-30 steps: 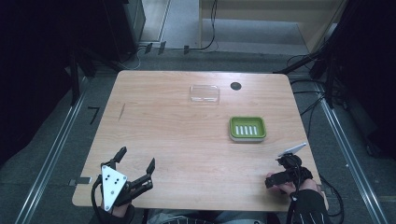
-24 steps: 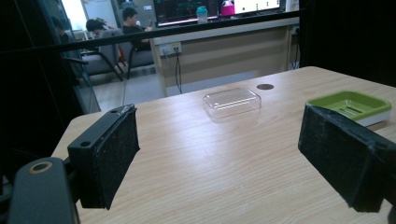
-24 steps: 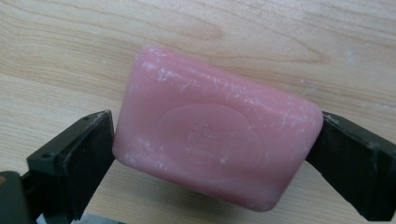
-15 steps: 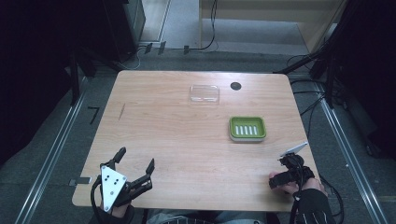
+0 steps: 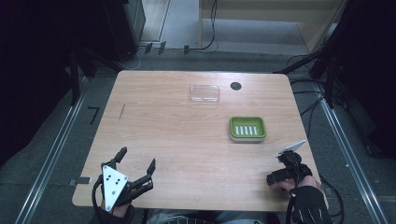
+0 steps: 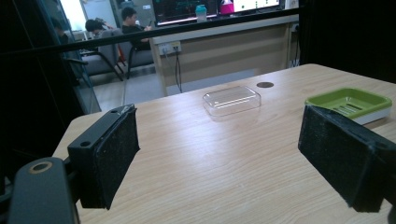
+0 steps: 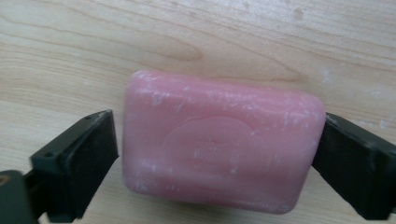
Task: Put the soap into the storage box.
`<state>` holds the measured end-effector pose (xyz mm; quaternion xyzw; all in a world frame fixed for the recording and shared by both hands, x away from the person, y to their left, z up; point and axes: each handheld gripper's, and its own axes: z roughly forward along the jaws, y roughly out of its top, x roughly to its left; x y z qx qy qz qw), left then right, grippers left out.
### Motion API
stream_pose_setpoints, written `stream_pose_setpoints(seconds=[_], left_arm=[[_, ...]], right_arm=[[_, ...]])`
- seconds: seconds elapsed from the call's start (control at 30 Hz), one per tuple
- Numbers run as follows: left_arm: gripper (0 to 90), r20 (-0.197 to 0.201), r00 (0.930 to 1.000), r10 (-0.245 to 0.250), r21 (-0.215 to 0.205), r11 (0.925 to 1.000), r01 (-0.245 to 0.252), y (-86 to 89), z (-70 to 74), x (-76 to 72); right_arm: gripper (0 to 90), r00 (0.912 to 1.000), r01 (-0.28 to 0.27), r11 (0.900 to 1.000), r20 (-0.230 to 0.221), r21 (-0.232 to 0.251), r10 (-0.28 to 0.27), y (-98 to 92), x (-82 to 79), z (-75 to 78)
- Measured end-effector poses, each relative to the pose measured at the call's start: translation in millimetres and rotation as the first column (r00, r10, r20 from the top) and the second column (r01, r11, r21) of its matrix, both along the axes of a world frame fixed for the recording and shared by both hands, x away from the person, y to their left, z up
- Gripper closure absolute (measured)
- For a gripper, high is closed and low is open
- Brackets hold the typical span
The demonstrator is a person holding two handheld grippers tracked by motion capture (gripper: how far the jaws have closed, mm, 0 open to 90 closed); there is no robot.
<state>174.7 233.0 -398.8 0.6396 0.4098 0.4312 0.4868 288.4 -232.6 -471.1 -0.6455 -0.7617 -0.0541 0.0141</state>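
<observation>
Spanning the wooden bench [image 5: 187, 140], the scene puts the green soap dish [image 5: 247, 128] ahead and slightly left of the right tongs [image 5: 280, 173], far nearer them than the left tongs [image 5: 135, 170], which stand released and empty. The right gripper view adds what the high view hides: a pink soap bar [image 7: 222, 140] lies on the bench, its long axis spanning the jaws, both pads touching its ends.
</observation>
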Motion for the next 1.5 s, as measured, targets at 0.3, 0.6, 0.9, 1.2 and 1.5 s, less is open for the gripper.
stream_pose_setpoints(seconds=[0.3, 0.6, 0.9, 1.2, 1.5], left_arm=[[12.5, 0.001, 1.0000, 0.000, 0.001, 1.0000, 0.000, 0.2, 0.1, -0.3], [12.5, 0.001, 1.0000, -0.002, 0.003, 1.0000, 0.002, 0.1, 0.1, -0.3], [12.5, 0.002, 1.0000, -0.003, 0.004, 1.0000, 0.003, 0.1, 0.1, -0.5], [12.5, 0.000, 1.0000, -0.006, 0.006, 1.0000, 0.006, -0.3, 0.0, -0.3], [12.5, 0.000, 1.0000, -0.006, 0.005, 1.0000, 0.006, -0.3, 0.0, -0.2]], right_arm=[[9.6, 1.0000, -0.007, 1.000, -0.006, -0.018, 0.007, 0.6, 1.2, -2.1], [10.4, 0.9999, -0.001, 1.000, -0.011, -0.012, 0.001, 0.3, 1.0, -3.8], [11.0, 0.9999, -0.009, 1.000, -0.008, -0.019, 0.009, 0.0, 1.6, -4.5], [12.0, 0.9997, -0.023, 1.000, -0.005, -0.021, 0.023, -0.1, 1.4, -3.9], [12.3, 0.9993, -0.036, 0.999, -0.013, -0.019, 0.036, -0.9, 2.3, -3.2]])
